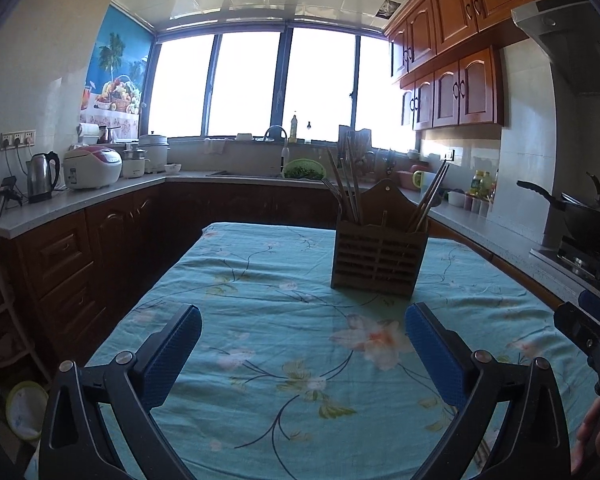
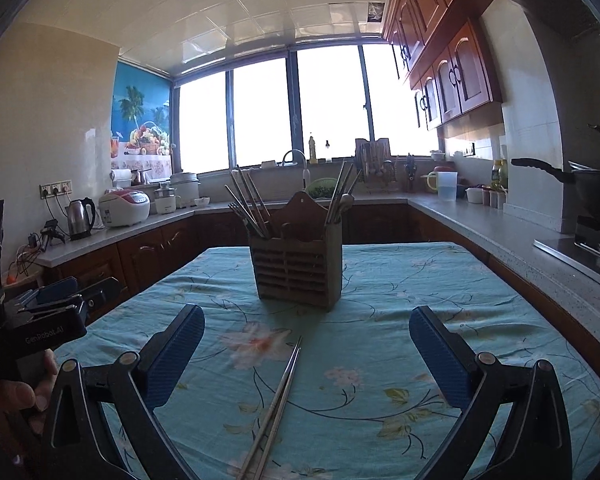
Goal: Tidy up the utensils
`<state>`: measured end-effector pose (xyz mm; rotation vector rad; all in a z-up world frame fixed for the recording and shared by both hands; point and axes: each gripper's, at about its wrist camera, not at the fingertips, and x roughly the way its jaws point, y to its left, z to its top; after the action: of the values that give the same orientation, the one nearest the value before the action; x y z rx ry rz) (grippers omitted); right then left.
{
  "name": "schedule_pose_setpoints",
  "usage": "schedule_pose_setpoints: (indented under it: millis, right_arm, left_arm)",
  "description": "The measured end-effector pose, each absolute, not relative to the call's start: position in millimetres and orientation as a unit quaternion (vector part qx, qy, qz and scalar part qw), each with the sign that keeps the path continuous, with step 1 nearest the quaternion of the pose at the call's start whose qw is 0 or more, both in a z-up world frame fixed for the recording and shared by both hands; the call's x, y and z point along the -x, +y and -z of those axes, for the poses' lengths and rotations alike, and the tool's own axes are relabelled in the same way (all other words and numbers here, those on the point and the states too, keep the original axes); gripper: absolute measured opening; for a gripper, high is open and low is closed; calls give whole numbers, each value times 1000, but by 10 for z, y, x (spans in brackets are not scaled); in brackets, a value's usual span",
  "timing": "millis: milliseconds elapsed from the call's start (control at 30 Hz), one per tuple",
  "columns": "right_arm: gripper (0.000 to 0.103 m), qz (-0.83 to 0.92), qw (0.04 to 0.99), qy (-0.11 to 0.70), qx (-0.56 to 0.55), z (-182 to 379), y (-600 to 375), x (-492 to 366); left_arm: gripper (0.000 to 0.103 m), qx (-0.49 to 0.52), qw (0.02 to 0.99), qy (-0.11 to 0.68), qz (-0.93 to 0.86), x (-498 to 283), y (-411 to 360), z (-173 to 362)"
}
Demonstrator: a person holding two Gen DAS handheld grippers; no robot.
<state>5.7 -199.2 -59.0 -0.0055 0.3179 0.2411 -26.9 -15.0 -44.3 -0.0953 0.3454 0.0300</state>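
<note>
1. The left gripper (image 1: 303, 350) has its blue-padded fingers (image 1: 171, 354) spread as wide as they go, with nothing between them but the floral cloth on the tabletop (image 1: 260, 280). It touches nothing. It points slightly downward across the tabletop towards the wooden utensil holder (image 1: 378, 258), which stands ahead and a little to its right.

2. In the right wrist view the left gripper's black body shows at the left edge, held by a hand (image 2: 24, 394) whose fingers wrap its grip; it sits level with the right gripper, off to its left side.

3. The utensil holder stands upright on the far half of the tabletop. Several chopsticks (image 1: 346, 184) lean out of its left compartment, and more chopsticks, with what looks like a spoon, lean out of its right compartment (image 2: 342, 194). The middle section shows no clear contents.

4. A pair of metal chopsticks (image 2: 278, 404) lies flat on the cloth, side by side, tips towards the holder, well short of it. They lie between the right gripper's fingers but are not touched by either pad.

5. The right gripper (image 2: 307, 354) is spread wide apart, its pads (image 2: 440, 360) clear of the chopsticks and holding nothing. It points slightly downward, straight towards the holder.

6. In the left wrist view, the right gripper's tip and part of a hand (image 1: 590, 436) appear at the right edge, above the cloth.
</note>
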Motion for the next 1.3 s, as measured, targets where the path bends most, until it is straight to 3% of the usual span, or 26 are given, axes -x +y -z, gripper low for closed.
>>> schedule_pose_setpoints:
  millis: [1300]
  right_arm:
    - [103, -82, 984, 158, 9, 721, -2251, 97]
  left_arm:
    - [102, -6, 982, 185, -33, 374, -191, 609]
